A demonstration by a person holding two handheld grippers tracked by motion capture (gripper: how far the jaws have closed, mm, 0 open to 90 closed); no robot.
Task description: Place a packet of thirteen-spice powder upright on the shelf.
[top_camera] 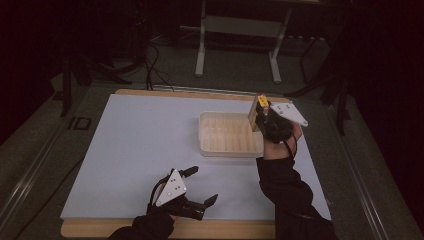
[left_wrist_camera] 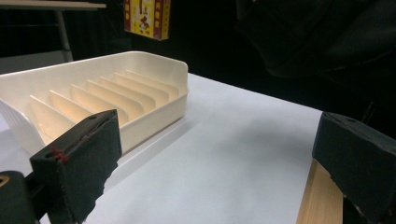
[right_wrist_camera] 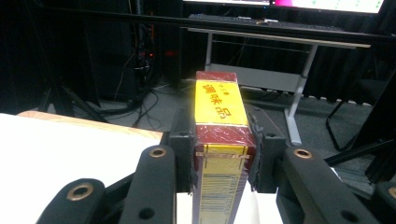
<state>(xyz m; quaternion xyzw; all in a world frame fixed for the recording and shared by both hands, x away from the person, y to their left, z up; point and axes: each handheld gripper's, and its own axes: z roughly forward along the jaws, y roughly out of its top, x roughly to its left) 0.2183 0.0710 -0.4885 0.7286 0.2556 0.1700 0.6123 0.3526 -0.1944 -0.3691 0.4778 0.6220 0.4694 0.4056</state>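
A yellow box is held clamped in the right gripper at the slotted tray's 3 o'clock edge; lowering into 1 slot is judged next, while the left gripper is kept open at 7 o'clock.

Overhead camera looks forward and down; claw cameras sit close, sharing the tray.

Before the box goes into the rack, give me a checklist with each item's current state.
1. Right claw shut on the yellow and dark red cardboard box: ok.
2. Box held above the cream plastic slotted rack, at its right end: ok.
3. Rack slots free of other items: ok, as far as the left gripper view shows.
4. Left claw open and apart from the rack: ok.
5. Rack sitting flat on the white table sheet: ok.
6. Box lined up with one slot: cannot tell.
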